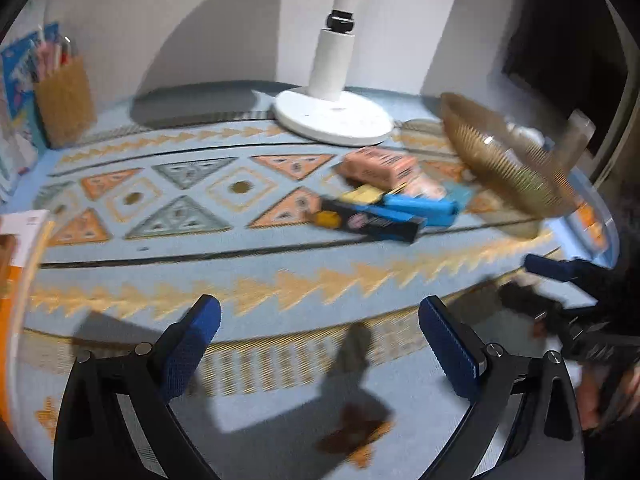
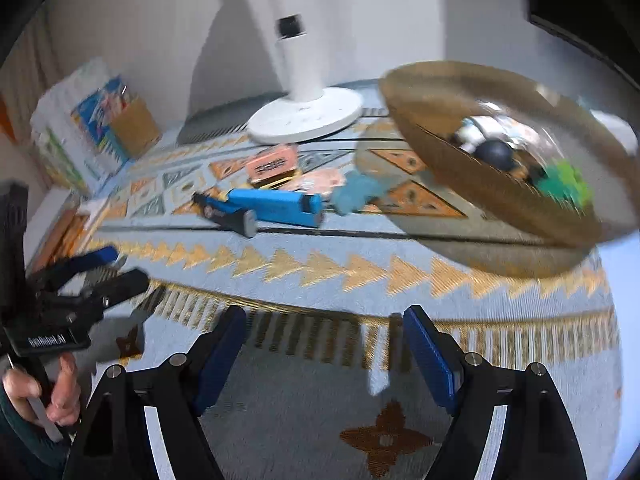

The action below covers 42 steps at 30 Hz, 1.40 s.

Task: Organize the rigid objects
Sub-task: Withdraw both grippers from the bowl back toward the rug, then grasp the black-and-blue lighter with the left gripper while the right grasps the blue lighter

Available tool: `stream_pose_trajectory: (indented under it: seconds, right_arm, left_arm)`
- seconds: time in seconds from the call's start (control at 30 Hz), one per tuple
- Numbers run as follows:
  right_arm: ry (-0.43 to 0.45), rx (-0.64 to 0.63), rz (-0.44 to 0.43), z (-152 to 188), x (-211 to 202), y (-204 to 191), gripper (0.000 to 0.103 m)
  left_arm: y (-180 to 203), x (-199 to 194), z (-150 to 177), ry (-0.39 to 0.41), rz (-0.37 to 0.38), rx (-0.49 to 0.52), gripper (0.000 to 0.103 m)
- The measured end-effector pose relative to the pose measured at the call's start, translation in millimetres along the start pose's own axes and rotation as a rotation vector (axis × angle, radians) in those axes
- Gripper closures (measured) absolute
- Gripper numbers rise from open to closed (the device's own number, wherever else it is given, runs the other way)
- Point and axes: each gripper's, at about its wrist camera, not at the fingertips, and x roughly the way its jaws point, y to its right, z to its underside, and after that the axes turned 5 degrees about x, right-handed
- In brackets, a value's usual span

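Both grippers, left gripper point(image 1: 320, 320) and right gripper point(image 2: 324, 330), hover with fingers released above a table point(image 1: 280, 280) under a blue cloth patterned with orange triangles. Far left stand books point(image 1: 20, 92) and one woven holder point(image 1: 64, 100) against a white wall. At centre, one white lamp base point(image 1: 332, 116). Before it lie one pink box point(image 1: 378, 166), one blue box point(image 2: 276, 206) and one dark box point(image 1: 376, 222). Far right sits one amber bowl point(image 2: 500, 200) holding small items.

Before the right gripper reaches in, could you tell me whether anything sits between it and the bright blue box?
Nothing visible does. The right gripper is open above bare patterned cloth, and the blue box lies beyond it; the dark box sits just left of that line.
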Motion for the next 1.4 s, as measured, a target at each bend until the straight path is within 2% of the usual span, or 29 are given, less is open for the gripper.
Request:
stream_pose_trajectory:
  seconds: [0.1,0.17,0.2,0.23,0.27,0.33,0.43,0.5,0.57,0.63,0.7,0.8,0.83,0.87,0.97,1.13,1.23,1.33,1.4]
  right_arm:
    - [0.033,-0.122,0.018,-20,-5,-16,0.024]
    - [0.044,-0.190,0.047,-29,-1,-22,0.032]
    - [0.037,-0.224,0.050,-33,4,-24,0.041]
    - [0.025,-0.248,0.045,-35,10,-24,0.045]
    - [0.016,-0.271,0.044,-36,15,-24,0.045]
    - [0.010,-0.307,0.029,-37,21,-25,0.045]
    - [0.013,-0.360,0.029,-41,28,-29,0.045]
    - [0.019,-0.401,0.042,-44,36,-35,0.045]
    - [0.010,-0.432,0.043,-47,46,-43,0.045]
    - [0.006,-0.461,0.055,-51,56,-49,0.045]
    - [-0.008,-0.463,0.048,-55,64,-50,0.046]
    - [-0.028,-0.474,0.042,-55,69,-55,0.067]
    - [-0.032,-0.472,0.032,-54,67,-56,0.070]
    - [-0.035,-0.461,0.005,-53,63,-56,0.073]
    - [-0.102,-0.349,-0.184,-53,56,-49,0.088]
    - [-0.231,-0.150,-0.395,-43,56,-50,0.089]
    - [-0.243,-0.043,-0.433,-36,57,-47,0.090]
    - [-0.235,0.083,-0.442,-23,49,-27,0.091]
    - [-0.195,0.122,-0.385,-13,37,-16,0.091]
  left_arm:
    - [12,9,-20,0.005,0.026,-0.010,0.004]
    - [21,21,-35,0.018,0.031,-0.019,0.004]
    - [25,26,-39,0.016,0.023,-0.019,0.004]
    - [29,34,-45,0.008,0.001,-0.018,0.004]
    - [32,46,-50,-0.011,-0.039,-0.023,0.004]
    - [31,60,-52,-0.044,-0.053,-0.033,0.005]
    - [23,66,-45,-0.091,-0.087,-0.038,0.013]
    - [19,56,-39,-0.109,-0.157,-0.005,0.014]
    - [6,43,-27,-0.117,-0.170,-0.017,0.014]
    - [-4,36,-20,-0.125,-0.217,-0.038,0.015]
    - [-17,28,-17,-0.106,-0.174,-0.074,0.015]
    - [-23,27,-23,-0.112,-0.123,-0.088,0.015]
    - [-22,31,-27,-0.116,-0.103,-0.090,0.015]
    - [-20,33,-28,-0.121,-0.097,-0.083,0.015]
    - [-13,39,-33,-0.135,-0.066,-0.050,0.015]
    - [-14,33,-24,-0.132,-0.060,-0.051,0.014]
    - [-18,30,-20,-0.135,-0.056,-0.059,0.014]
    - [-13,35,-23,-0.142,-0.074,-0.051,0.015]
    - [-5,40,-24,-0.140,-0.110,-0.028,0.016]
